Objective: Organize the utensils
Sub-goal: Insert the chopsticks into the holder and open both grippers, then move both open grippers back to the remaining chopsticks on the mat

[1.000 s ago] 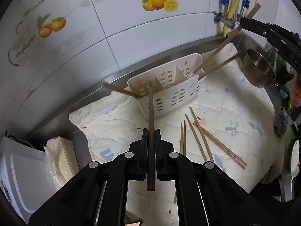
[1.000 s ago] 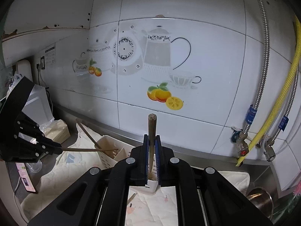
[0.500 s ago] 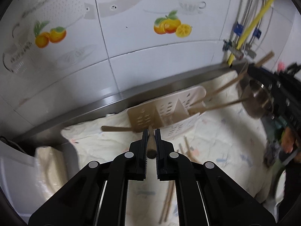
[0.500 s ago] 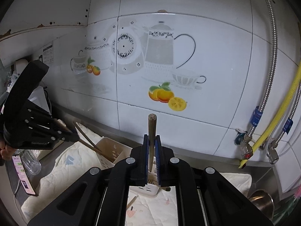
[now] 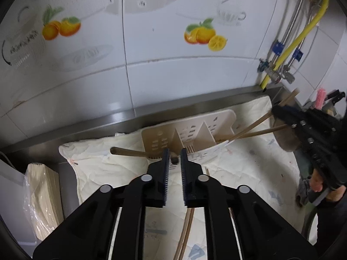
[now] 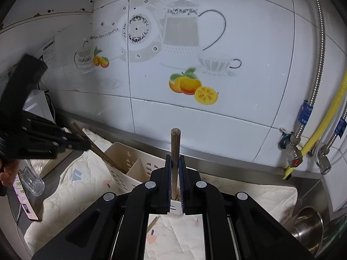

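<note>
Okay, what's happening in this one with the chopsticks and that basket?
A person with a gripper in each hand is sorting wooden chopsticks into a cream plastic utensil caddy on a quilted cloth. The left gripper has just been opening; a chopstick sits end-on between its jaws, with gaps on both sides, over the caddy's left end. The right gripper is shut on another chopstick, held at the caddy's right end. More chopsticks lie loose on the cloth.

Steel counter, quilted cloth, paper stack
</note>
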Demonstrator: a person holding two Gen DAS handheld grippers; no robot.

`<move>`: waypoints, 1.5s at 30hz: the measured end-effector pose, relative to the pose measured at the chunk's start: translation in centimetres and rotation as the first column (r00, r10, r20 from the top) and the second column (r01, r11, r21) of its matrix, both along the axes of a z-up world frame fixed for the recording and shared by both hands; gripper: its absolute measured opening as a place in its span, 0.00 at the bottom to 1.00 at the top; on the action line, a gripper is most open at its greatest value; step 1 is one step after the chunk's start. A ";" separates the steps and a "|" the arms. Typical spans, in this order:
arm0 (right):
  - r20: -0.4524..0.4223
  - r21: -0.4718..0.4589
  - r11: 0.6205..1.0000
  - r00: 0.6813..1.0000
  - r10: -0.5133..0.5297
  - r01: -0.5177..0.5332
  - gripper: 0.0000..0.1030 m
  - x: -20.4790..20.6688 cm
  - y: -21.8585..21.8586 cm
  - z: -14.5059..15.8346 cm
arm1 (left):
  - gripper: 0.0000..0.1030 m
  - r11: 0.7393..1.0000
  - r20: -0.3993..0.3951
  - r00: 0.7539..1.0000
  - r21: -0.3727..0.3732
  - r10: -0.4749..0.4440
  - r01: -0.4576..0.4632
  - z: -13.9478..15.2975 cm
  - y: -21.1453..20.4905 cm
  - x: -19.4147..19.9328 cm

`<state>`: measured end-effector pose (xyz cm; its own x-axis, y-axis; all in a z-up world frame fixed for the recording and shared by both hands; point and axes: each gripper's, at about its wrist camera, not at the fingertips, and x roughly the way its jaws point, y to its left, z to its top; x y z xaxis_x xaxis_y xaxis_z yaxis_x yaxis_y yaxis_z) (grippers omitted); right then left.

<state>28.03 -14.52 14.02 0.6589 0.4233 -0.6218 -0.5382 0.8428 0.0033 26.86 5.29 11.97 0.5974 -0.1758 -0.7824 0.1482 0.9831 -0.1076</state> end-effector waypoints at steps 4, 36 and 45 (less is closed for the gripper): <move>0.006 0.011 1.000 1.000 -0.011 0.011 0.07 -0.2 -0.3 0.0 | 0.23 1.000 0.063 0.998 -0.014 0.008 -0.007 1.2 0.3 -1.5; -0.169 0.045 0.999 0.986 0.009 -0.002 0.15 -19.3 -6.4 -14.3 | 0.31 0.987 0.039 0.999 -0.163 0.020 -0.014 -16.3 -5.5 -18.2; -0.227 0.040 0.999 0.974 0.001 0.009 0.15 -20.1 -6.2 -17.2 | 0.19 0.983 -0.027 0.999 -0.180 0.021 -0.026 -19.8 -7.3 -17.7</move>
<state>7.96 -20.68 -3.17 0.5043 0.4485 -0.7379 -0.5160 0.8417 0.1590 9.18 -1.98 -7.84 0.5837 -0.3016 -0.7539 0.1205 0.9503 -0.2869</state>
